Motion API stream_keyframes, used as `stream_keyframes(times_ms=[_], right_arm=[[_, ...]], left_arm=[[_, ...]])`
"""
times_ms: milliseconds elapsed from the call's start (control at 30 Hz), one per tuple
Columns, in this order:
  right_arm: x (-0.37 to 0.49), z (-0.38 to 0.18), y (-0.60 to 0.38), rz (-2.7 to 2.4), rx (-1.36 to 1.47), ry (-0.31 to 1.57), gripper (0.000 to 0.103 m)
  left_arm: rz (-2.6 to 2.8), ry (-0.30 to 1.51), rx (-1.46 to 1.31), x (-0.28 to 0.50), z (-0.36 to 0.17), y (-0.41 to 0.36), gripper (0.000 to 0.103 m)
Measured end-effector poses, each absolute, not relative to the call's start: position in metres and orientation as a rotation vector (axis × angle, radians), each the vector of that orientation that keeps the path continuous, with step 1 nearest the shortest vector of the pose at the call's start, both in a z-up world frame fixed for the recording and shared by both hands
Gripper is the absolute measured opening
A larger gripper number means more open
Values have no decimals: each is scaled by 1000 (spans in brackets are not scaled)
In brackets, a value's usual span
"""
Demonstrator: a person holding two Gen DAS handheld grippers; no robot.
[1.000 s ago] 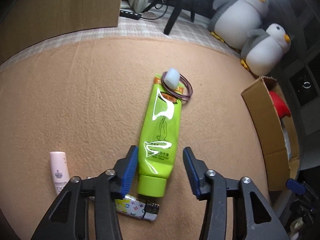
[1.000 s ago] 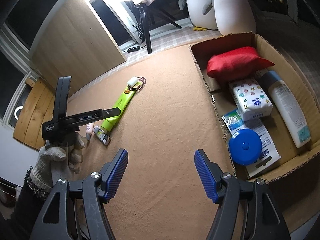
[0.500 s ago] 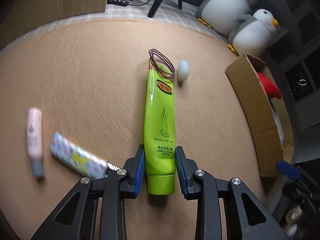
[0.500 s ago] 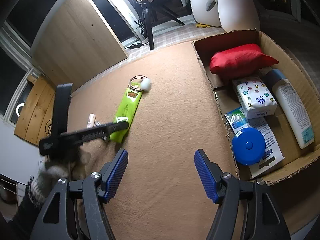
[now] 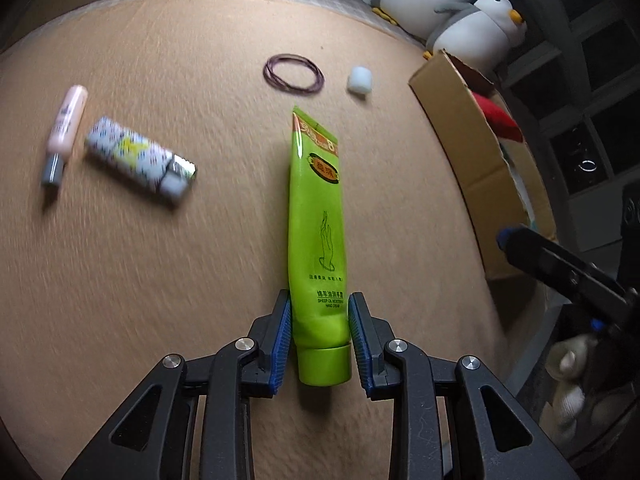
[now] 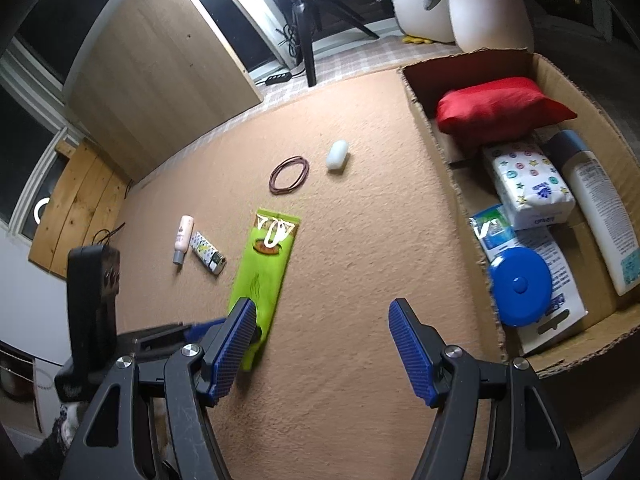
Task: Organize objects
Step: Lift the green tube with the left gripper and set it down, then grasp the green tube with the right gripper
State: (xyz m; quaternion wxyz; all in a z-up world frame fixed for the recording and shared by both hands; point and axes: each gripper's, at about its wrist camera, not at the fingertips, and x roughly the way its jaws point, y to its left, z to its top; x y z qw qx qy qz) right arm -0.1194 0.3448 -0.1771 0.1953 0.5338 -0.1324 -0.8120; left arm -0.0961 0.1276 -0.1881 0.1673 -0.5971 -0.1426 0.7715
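Lying on the tan carpet (image 5: 160,280): one green tube (image 5: 318,216), one lighter (image 5: 140,158), one small pink bottle (image 5: 64,132), one bunch of hair bands (image 5: 294,72), one white cap (image 5: 360,79). Sitting nearby: one cardboard box (image 6: 452,184), two toy penguins (image 5: 480,28).

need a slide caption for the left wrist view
Left gripper clamps the green tube near its cap above the tan mat.

Two plush penguins (image 5: 476,20) sit at one o'clock beyond the tan carpet's (image 5: 160,260) far edge. Black tripod legs (image 6: 308,40) and a power strip (image 6: 276,78) at twelve; a wooden panel (image 6: 160,60) leans at eleven.
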Motion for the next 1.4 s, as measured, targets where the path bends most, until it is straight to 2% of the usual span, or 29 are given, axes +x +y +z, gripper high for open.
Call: stream_keyframes(times_ms=[100, 167, 233, 533, 1067, 1333, 1400], right_arm=[[-119, -181, 337, -2258, 1505, -352, 65], [-120, -185, 331, -2234, 1517, -340, 65], [-119, -189, 325, -2212, 1527, -329, 65], [-119, -208, 301, -2107, 1578, -346, 65], [-127, -226, 278, -2024, 1648, -361, 65], [-133, -230, 266, -1979, 1666, -313, 58], [-135, -231, 264, -1962, 1668, -314, 55]], left_arm=[[2200, -347, -1683, -85, -186, 136, 39], [2240, -277, -1665, -78, -181, 140, 67], [2281, -206, -1644, -77, -177, 141, 77], [2275, -123, -1635, -77, -180, 125, 76], [2262, -173, -1595, -85, -188, 135, 74], [2207, -269, -1593, -90, -189, 129, 73], [2199, -282, -1593, -90, -188, 127, 70]])
